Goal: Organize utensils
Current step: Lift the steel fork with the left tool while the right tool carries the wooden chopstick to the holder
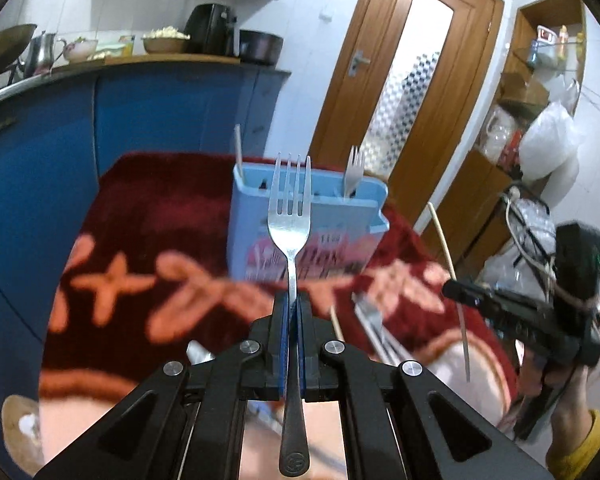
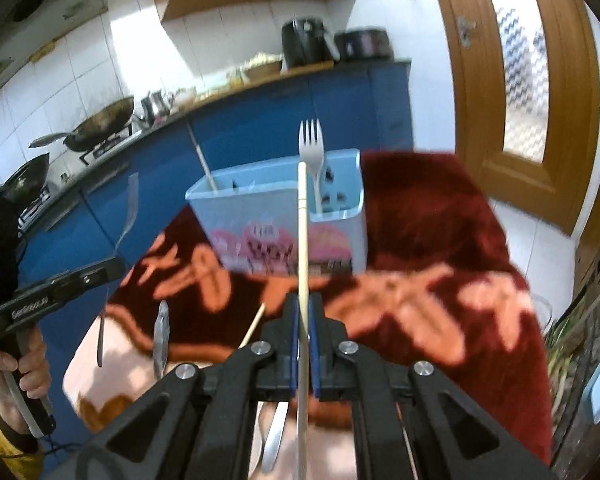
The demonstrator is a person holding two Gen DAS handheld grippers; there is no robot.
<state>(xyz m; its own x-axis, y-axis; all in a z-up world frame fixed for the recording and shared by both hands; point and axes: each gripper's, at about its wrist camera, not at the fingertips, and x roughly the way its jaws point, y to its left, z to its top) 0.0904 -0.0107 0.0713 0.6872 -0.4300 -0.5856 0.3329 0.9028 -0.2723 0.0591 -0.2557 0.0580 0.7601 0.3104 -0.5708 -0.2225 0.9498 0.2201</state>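
My left gripper (image 1: 291,300) pinching fork (image 1: 290,216) by handle, tines up, lifted clear of cloth. My right gripper (image 2: 304,306) clamped on chopstick (image 2: 302,232), upright, also off cloth. Blue utensil holder (image 1: 300,232) stands on dark red patterned cloth (image 1: 160,208) ahead; second fork (image 1: 355,168) and stick already in it. More utensils lie loose on cloth near me. Behind: blue cabinets (image 1: 40,152), wok (image 2: 100,124) on stove, white tiled wall, wooden door (image 1: 412,80).

My left gripper (image 1: 293,300), black with blue pads, is clamped tight on a steel fork's handle, tilted downward. My right gripper (image 2: 304,312) pinches a pale wooden chopstick. My bare hands (image 2: 24,364) grip both handles.
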